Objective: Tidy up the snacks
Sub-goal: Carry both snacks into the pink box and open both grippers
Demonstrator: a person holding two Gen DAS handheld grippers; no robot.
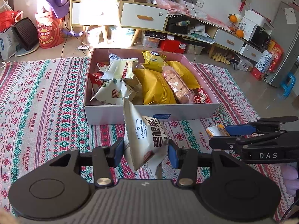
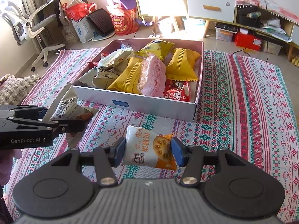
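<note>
Snack packets (image 1: pixel 155 85) heaped inside open cardboard box (image 1: pixel 149 112).

Lower end of the white pecan-kernel packet (image 1: pixel 144 140) disappears behind the black gripper body. In the shallow white cardboard box (image 1: pixel 149 111), red wrappers (image 1: pixel 93 80) lie mostly buried under cream packets, print unreadable. The grey office chair (image 2: pixel 28 26) is cut by the left edge; sun glare washes out the white cabinet (image 1: pixel 89 13).

Lived-in home room, drawer cabinets (image 1: pixel 143 16), patterned rug (image 1: pixel 46 97), desk chair (image 2: pixel 28 26)
</note>
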